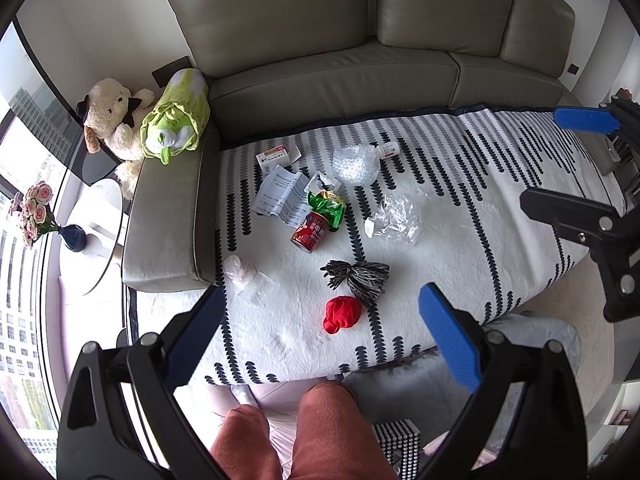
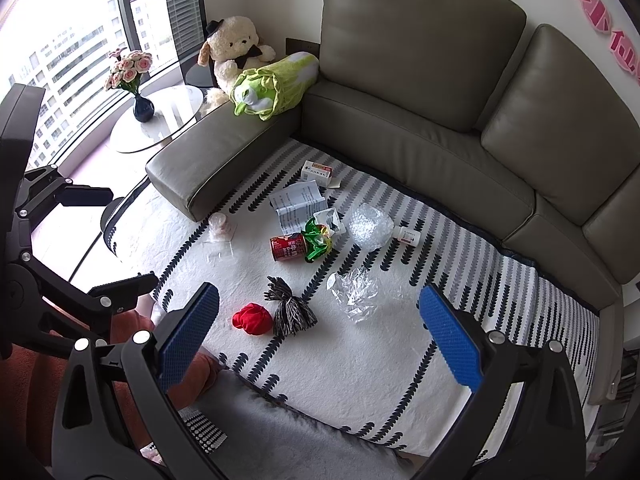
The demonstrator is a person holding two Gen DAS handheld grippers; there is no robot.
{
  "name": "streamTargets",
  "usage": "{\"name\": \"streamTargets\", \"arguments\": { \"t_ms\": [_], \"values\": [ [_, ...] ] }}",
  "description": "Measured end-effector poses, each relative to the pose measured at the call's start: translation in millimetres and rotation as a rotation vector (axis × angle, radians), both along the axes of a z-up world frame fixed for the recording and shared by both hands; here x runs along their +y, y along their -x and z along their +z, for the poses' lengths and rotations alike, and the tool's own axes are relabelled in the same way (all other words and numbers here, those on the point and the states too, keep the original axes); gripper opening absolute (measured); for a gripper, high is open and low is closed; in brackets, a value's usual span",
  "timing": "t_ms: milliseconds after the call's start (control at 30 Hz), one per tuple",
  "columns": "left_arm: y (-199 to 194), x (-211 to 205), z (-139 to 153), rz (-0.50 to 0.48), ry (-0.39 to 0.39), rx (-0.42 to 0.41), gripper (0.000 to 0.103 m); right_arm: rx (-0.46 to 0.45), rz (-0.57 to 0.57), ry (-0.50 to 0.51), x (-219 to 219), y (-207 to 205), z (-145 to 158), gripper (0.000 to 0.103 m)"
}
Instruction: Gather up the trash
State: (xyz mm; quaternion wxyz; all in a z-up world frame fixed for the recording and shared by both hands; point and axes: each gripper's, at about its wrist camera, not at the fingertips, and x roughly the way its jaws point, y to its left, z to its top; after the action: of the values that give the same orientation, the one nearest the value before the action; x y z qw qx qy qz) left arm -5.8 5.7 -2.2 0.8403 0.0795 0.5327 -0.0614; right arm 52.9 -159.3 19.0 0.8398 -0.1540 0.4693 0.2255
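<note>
We see both sets of fingers spread wide, nothing held. Left gripper hangs above the near edge of the rug; right gripper hangs above the same rug further right, blue pads facing in.

Nearest the left fingers: red crumpled item, touching a gray striped tassel-like bundle. Left of those, clear plastic packaging beside the sofa arm.

Mid-rug: red can on its side, green snack wrapper touching its top end. Crumpled clear cellophane lies right of the can, apart from it. Behind: printed leaflet, small white carton, bubble wrap wad, small white bottle on its side just beside the wad.

All trash sits on the rug, in front of the gray-green sofa. Plush dog and green plush sit at the sofa's left end. Flower vase stands on the round table by the window.
</note>
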Motion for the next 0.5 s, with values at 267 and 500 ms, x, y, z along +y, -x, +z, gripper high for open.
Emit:
{"name": "streamTargets", "arguments": {
  "t_ms": [267, 500],
  "values": [
    [3, 8, -28, 0.011, -0.012, 0.046, 0.097, 0.018, -0.016, 0.011, 6, -3, -27, 0.096],
    [-3, 1, -70, 0.014, -0.012, 0.075, 0.097, 0.046, -0.042, 0.034, 4, -16, -80, 0.096]
  ]
}}
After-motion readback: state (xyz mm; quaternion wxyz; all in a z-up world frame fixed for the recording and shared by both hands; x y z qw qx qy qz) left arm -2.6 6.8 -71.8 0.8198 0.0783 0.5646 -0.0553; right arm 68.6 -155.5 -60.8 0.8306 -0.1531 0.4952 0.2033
